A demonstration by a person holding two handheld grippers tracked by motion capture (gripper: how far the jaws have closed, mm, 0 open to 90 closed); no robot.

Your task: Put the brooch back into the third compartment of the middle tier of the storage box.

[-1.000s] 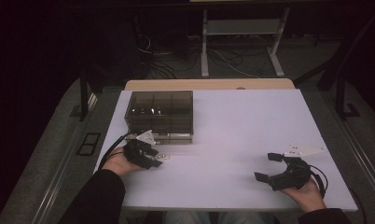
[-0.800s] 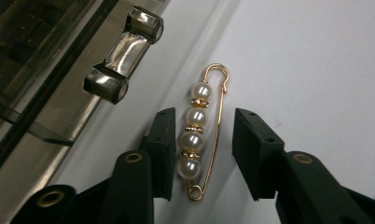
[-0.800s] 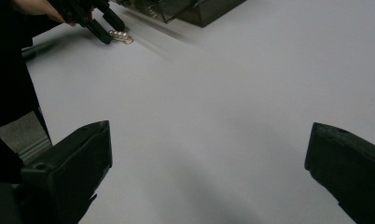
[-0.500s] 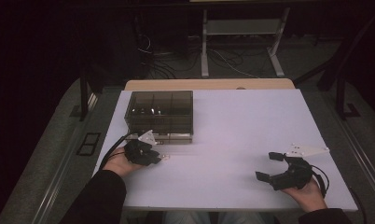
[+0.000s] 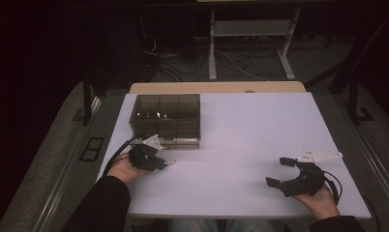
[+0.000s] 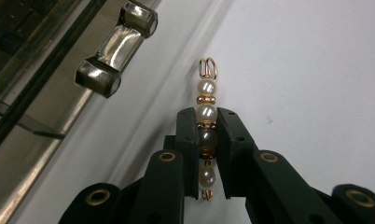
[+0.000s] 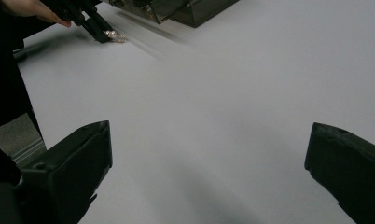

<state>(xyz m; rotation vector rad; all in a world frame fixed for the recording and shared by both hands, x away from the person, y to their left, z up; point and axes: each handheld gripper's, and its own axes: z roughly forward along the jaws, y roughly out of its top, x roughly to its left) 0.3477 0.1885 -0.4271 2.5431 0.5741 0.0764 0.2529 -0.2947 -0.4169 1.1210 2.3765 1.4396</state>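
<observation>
**Left Jaws Closed on Beaded Pin; Right Jaws Spread and Idle**

The left gripper [image 5: 159, 163] rested low over the white bench [image 5: 250, 130], near its left edge and just in front of the smoked box [image 5: 166, 116]. Its jaws had just been closing, and they were pinching a beaded pin [image 6: 206, 122] between them. The pin consisted of pale pearl-like beads separated by thin gold rings, with a copper-coloured double wire loop at the far end. In the left gripper view, the pads pressed on both sides of the third bead from the loop (this bead looked darker than the rest, being in the shadow of the jaws). The two upper beads and the loop projected beyond the jaw tips; one further bead and a small loop were visible behind the grip point. The pin lay in line with the jaws. Whether it touched the bench surface could not be determined.

The smoked box stood on the bench, divided into compartments. Its clear handle [image 6: 116, 47] was visible to the upper left of the pin, apart from it.

The right gripper [image 5: 282, 173] sat near the right front corner of the bench, well apart from the pin. Its jaws were spread wide, with nothing between them except bare bench.
</observation>
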